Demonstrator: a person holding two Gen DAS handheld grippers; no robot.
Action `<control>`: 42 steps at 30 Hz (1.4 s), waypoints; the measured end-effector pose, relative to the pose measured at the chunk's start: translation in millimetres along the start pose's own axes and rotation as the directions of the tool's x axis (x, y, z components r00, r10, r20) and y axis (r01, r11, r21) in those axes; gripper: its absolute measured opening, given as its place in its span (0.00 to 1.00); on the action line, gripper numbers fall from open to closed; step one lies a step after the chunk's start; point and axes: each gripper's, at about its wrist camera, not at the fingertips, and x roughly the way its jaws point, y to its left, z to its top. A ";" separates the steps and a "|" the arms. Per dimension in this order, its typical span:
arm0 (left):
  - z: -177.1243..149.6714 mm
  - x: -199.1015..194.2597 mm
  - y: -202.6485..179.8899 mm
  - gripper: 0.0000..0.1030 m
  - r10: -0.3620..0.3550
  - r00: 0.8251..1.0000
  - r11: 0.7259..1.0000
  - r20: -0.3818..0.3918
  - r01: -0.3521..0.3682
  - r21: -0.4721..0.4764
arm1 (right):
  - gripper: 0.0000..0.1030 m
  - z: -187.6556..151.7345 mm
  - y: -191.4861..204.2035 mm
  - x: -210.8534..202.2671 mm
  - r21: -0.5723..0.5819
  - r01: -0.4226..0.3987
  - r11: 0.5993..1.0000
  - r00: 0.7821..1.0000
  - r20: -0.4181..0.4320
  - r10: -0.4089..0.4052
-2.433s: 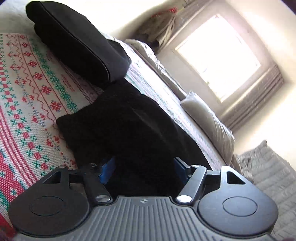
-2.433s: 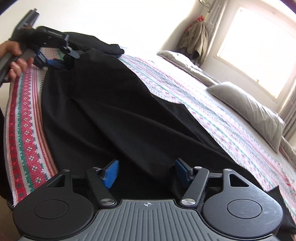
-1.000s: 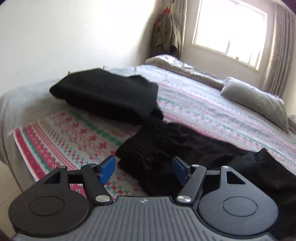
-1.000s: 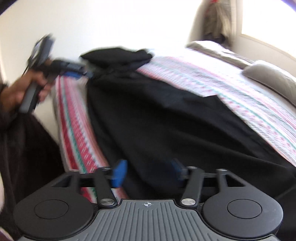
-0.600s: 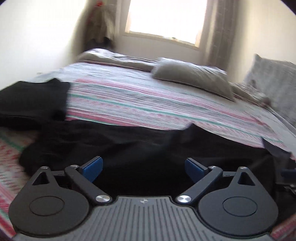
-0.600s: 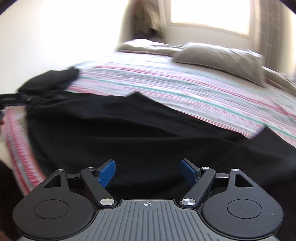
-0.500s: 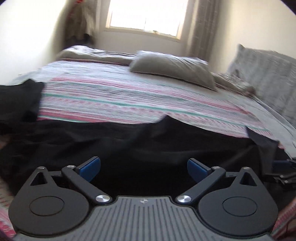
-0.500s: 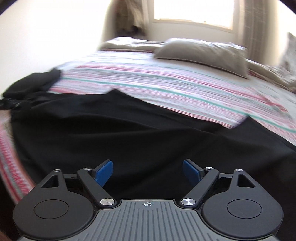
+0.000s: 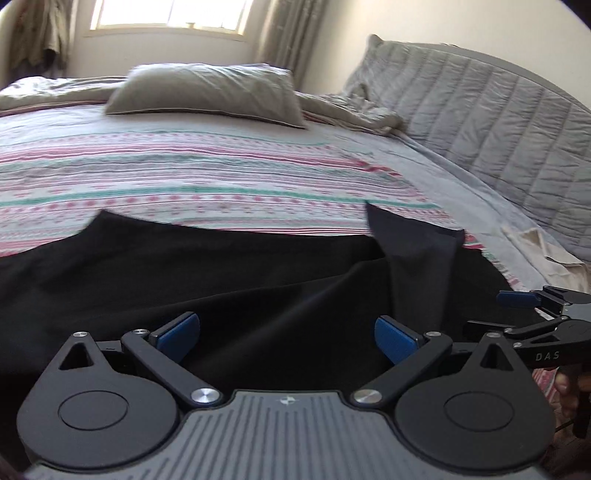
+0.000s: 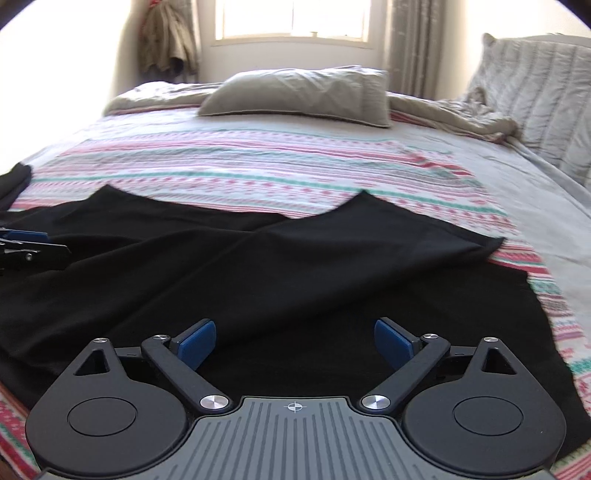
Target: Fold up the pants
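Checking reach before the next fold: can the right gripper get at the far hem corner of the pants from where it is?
Probably yes. The right gripper is open over the black pants, and the cloth runs flat and unobstructed to the far hem corner; the left gripper, also open, is off to the side.

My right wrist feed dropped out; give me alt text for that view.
Black pants lie spread across a striped bedspread, with the open right gripper hovering over their near edge. A grey pillow sits beyond, under a window.

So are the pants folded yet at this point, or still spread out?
Spread out. The pants lie flat across the striped bedspread, both legs side by side, loose wrinkles only. Both grippers' jaws are open, holding nothing.
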 end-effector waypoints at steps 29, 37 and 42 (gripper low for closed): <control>90.5 184.9 -75.3 0.07 -0.263 0.956 0.965 -0.130 0.258 -0.049 | 0.93 7.2 -109.8 24.4 0.169 0.199 0.965 0.980 -0.033 -0.196; 80.0 124.5 -153.5 0.07 -0.452 0.889 0.880 -0.078 0.459 0.127 | 0.93 4.9 -142.7 -1.4 0.303 0.230 0.925 0.969 0.013 -0.245; 49.4 105.4 -197.7 0.07 -0.538 0.833 0.813 -0.129 0.553 0.181 | 0.93 -4.9 -174.6 -28.1 0.439 0.227 0.869 0.959 0.055 -0.279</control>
